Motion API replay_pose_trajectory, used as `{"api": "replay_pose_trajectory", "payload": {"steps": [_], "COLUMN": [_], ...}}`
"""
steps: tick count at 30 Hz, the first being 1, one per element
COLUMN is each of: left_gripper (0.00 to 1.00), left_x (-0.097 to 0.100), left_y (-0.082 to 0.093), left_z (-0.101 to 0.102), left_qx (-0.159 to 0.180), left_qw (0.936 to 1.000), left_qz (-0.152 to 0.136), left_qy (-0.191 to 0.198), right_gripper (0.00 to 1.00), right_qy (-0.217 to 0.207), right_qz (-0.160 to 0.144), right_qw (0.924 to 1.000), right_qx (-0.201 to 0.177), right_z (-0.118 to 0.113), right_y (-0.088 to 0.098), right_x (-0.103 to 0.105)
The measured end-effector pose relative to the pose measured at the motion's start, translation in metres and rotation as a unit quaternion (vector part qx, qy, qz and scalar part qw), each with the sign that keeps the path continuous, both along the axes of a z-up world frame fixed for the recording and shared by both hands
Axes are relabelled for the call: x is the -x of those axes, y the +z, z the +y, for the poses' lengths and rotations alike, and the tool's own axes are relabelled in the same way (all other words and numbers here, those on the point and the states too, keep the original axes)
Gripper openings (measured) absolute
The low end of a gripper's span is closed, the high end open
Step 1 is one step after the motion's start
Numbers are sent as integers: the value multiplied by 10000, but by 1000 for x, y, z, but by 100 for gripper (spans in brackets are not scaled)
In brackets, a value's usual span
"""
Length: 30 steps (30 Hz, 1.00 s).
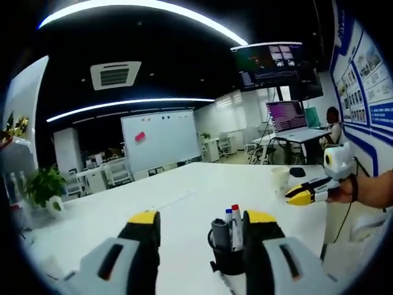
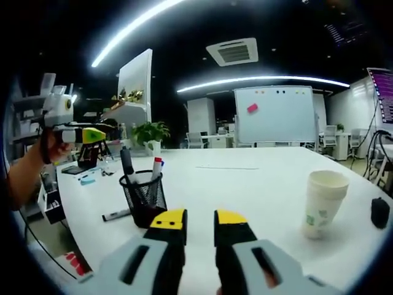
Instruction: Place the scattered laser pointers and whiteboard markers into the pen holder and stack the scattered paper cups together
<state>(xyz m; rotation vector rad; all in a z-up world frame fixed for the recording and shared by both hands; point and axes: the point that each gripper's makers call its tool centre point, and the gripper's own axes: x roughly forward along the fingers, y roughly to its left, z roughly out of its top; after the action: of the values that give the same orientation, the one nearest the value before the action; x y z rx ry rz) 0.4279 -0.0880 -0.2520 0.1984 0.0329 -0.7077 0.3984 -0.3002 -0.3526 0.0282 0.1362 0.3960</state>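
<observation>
A black mesh pen holder (image 1: 228, 258) stands on the white table (image 1: 184, 196) between my left gripper's (image 1: 202, 220) wide-open jaws, close to the right one. It holds a grey pointer (image 1: 219, 232) and blue- and red-capped markers (image 1: 236, 222). My right gripper (image 1: 302, 195), held by a hand, hovers near a paper cup (image 1: 280, 178). In the right gripper view, my right gripper (image 2: 200, 220) has its jaws slightly parted with nothing between them. The pen holder (image 2: 146, 198) is ahead on the left, with a marker (image 2: 115, 215) lying beside it. The paper cup (image 2: 323, 203) stands to the right. My left gripper (image 2: 92, 135) floats at upper left.
A black mouse (image 2: 379, 212) lies right of the cup near the table edge. A potted plant (image 2: 150, 132) and a whiteboard (image 2: 277, 114) stand beyond the table. Monitors (image 1: 287, 115) and a seated person (image 1: 333, 126) are at the far right. Shelves with clutter (image 2: 86, 172) border the left edge.
</observation>
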Motion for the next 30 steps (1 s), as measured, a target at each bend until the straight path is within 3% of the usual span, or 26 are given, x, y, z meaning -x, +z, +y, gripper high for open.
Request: {"api": "replay_pose_trajectory", "payload": {"steps": [30], "left_gripper": [51], "left_x": [1], "left_y": [-9], "left_z": [14], "left_qx": [-286], "left_qw": [9994], "left_qz": [-9], "left_qy": [205], "right_gripper": [18], "right_qy": [-21], "right_qz": [-10], "right_qw": [10000], "right_qx": [69], "right_z": [-3], "right_y": [3], "right_x": [0]}}
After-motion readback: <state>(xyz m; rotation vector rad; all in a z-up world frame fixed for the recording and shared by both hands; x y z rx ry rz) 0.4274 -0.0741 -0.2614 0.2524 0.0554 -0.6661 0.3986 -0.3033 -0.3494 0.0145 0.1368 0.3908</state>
